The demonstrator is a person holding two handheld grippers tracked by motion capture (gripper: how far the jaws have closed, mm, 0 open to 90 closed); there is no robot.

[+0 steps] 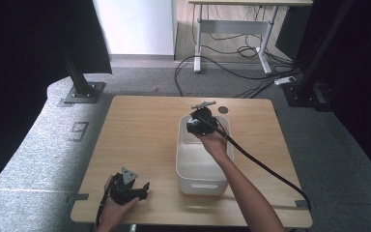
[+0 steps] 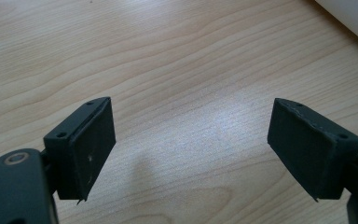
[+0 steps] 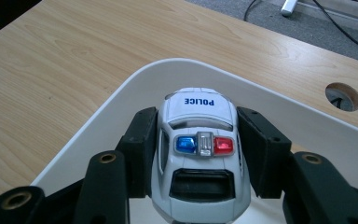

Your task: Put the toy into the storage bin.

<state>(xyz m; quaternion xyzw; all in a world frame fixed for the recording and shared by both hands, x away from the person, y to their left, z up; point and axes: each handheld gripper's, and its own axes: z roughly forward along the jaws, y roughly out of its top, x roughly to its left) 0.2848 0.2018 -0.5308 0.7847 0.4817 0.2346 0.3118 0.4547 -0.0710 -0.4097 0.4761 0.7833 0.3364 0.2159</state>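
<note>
I had my right gripper pinching the toy police car by its two sides, one black jaw pressed flat against each door, with the roof lights facing up and the word POLICE on the hood pointing away from me. The car hung over the far end of the white bin, which sat right of the middle of the desk, reaching toward the near edge. From the high view I could not tell whether the wheels were already touching the bin's floor or were some way above it; my hand covered that spot.

My left gripper rested near the near left corner of the desk, jaws spread wide with nothing but bare wood between them.

The risks as I judged them: the car's sides were smooth, rounded plastic, so a loosened squeeze could have let it slide forward out of the pads. Released from height, it might have landed on its wheels and rolled, or bounced against the bin's wall. My cable trailed across the right side of the desk, and a tug could have nudged the light bin.
</note>
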